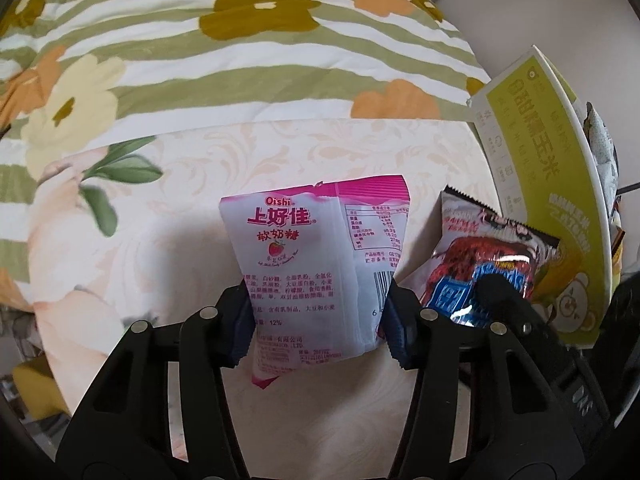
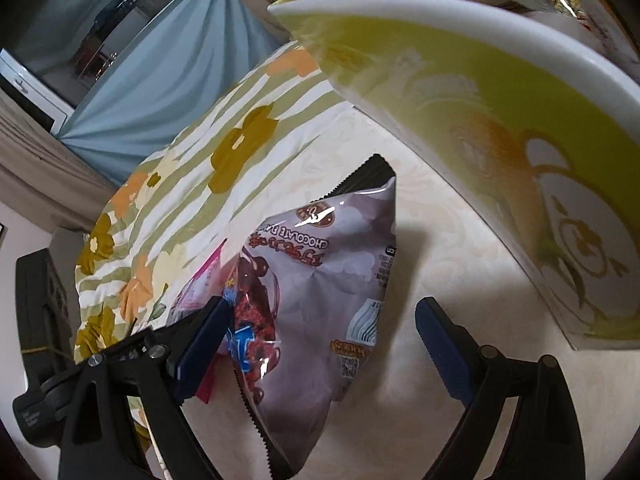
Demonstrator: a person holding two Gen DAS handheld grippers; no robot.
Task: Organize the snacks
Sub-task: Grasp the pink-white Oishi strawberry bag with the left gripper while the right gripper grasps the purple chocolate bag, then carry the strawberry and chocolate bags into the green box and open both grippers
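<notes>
A pink and white candy packet [image 1: 316,264] stands on the cream patterned surface [image 1: 160,240], and my left gripper [image 1: 316,316] is shut on its lower half, with a blue pad pressing on each side. Right beside it lies a grey chocolate snack bag [image 2: 320,288], seen also in the left wrist view as the bag [image 1: 480,264]. My right gripper [image 2: 324,308] is open and straddles this bag; its right pad stands clear of it. The pink packet [image 2: 200,280] peeks out behind the left finger. One of the right gripper's fingers [image 1: 500,296] shows over the bag.
A yellow-green cardboard box [image 1: 540,184] [image 2: 480,100] holding several snacks stands close on the right, with its wall next to the chocolate bag. A striped floral quilt [image 1: 240,60] lies behind. A blue curtain [image 2: 160,80] hangs at the far left.
</notes>
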